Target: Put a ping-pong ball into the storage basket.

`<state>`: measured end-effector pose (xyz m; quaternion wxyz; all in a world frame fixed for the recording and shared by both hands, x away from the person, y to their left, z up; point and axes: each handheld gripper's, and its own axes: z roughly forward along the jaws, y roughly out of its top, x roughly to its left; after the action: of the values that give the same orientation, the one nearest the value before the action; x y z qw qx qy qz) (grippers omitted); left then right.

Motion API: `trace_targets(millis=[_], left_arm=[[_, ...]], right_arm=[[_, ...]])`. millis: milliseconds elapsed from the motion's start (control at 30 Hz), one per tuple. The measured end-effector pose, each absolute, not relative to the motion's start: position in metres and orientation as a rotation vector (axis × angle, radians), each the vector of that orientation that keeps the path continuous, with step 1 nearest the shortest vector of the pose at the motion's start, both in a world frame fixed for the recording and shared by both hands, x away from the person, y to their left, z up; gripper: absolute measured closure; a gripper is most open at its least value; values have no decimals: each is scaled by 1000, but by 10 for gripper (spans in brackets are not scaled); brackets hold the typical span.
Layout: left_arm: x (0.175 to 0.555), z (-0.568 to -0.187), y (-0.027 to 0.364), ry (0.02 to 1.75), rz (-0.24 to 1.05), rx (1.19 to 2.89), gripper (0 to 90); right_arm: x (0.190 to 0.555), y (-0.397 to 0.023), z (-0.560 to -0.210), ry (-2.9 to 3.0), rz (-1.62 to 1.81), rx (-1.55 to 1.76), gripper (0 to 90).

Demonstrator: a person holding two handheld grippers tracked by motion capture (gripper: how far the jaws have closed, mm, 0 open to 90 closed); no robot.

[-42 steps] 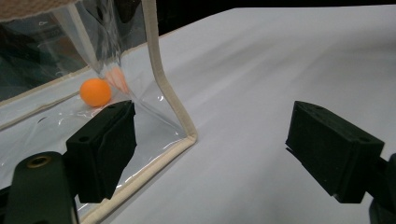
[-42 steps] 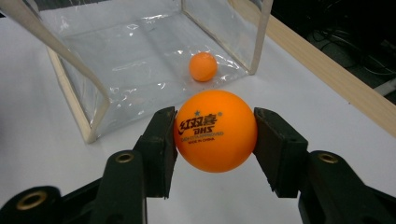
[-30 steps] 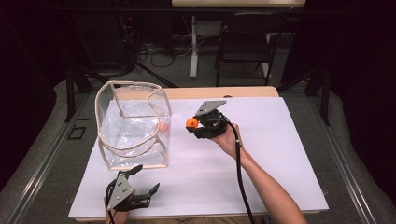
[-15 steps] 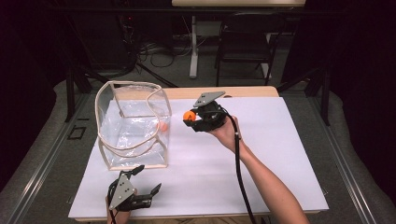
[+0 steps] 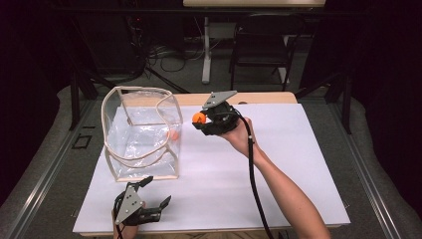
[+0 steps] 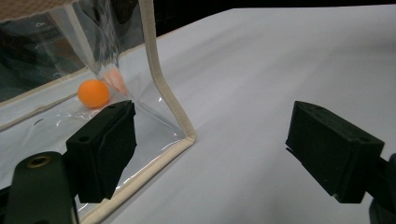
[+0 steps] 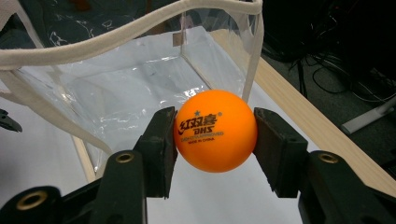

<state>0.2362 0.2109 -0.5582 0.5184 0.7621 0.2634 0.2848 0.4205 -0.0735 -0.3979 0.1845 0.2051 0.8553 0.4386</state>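
Right gripper view: orange ball print upright, facing camera.

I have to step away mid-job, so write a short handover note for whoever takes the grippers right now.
Right gripper: shut on an orange ball, held in the air just right of the clear bag, near its open top.
Left gripper: open, holding nothing, low over the white table sheet by the bag's near corner.
Done: one orange ball inside the bag, on its floor.
Left: carry the held ball over the rim and release it inside, most likely. The left could steady the bag.
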Motion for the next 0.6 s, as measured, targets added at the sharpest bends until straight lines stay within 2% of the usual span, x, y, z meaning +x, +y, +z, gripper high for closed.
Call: trace_targets(millis=[600], left_arm=[[235,-557,212,634,691,1820,157]], right_arm=[[421,-74,-389,2389,1245,576,510]])
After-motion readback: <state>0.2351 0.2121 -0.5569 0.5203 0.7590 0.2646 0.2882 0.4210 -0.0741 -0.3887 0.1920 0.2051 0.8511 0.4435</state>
